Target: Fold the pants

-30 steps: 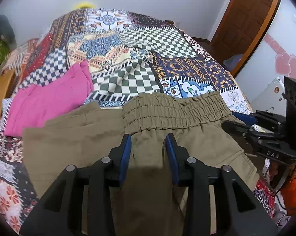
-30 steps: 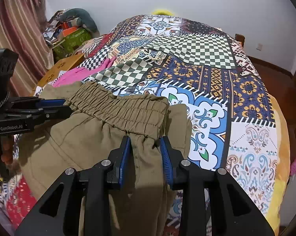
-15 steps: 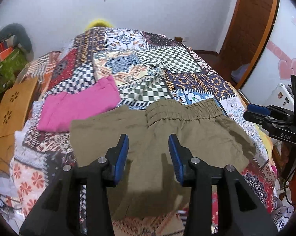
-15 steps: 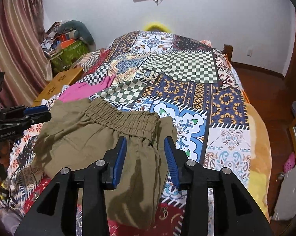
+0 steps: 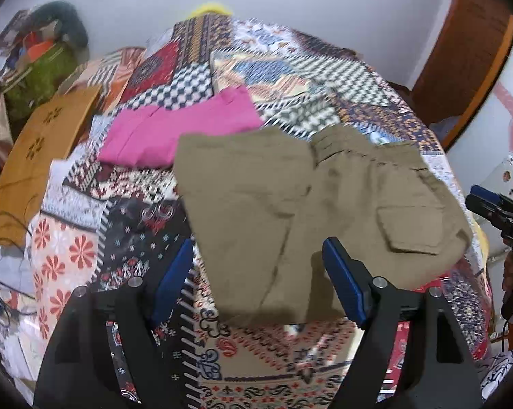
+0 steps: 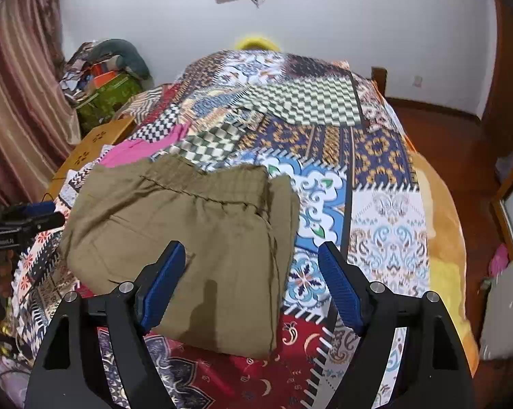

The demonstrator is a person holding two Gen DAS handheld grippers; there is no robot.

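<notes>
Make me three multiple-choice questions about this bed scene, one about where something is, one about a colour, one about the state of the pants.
1. Where does the pink garment lie relative to the olive pants, in the left wrist view?
A. Beyond them, to the upper left
B. On top of them
C. Off the bed, on the floor

2. What colour are the pads on the right gripper?
A. Red
B. Blue
C. Yellow

3. What state are the pants in?
A. Hanging in the air from both grippers
B. Spread out full length
C. Folded over, lying on the patchwork bedspread

Answers: 1 A, the pink cloth sits past the pants' far left corner. 2 B, both pads show blue. 3 C, the pants lie in a compact folded stack, and both grippers are clear of them, jaws opening.
</notes>
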